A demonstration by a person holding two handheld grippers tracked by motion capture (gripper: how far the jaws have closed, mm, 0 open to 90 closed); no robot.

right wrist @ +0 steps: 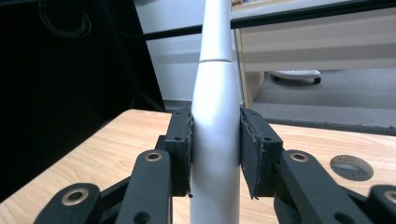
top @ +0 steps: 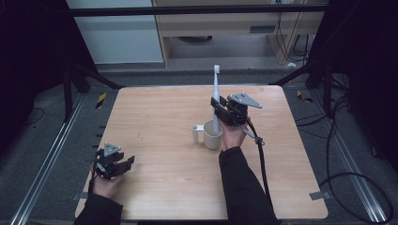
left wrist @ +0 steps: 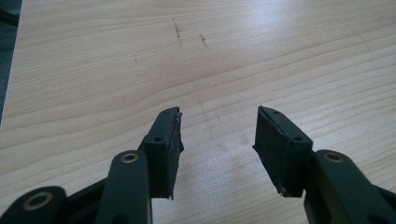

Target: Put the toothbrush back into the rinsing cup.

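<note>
A white electric toothbrush (top: pixel 216 96) stands upright, its brush head up and its lower end inside a white mug (top: pixel 212 135) near the middle of the wooden table (top: pixel 155 112). My right gripper (top: pixel 218 108) is shut on the toothbrush's handle just above the mug; in the right gripper view both pads (right wrist: pixel 180 149) press on the white handle (right wrist: pixel 215 154). At the table's front left my left gripper (top: pixel 126 164) rests low over bare wood. Its jaws stand apart with nothing between them, as the left gripper view shows (left wrist: pixel 218 140).
The mug's handle (top: pixel 195 133) points left. A round grey cap (right wrist: pixel 351 167) is set into the table top. Black cable (top: pixel 261 159) trails from the right gripper toward the front. Metal rails (top: pixel 47 159) run along the table's sides, and a cabinet (top: pixel 220 23) stands beyond.
</note>
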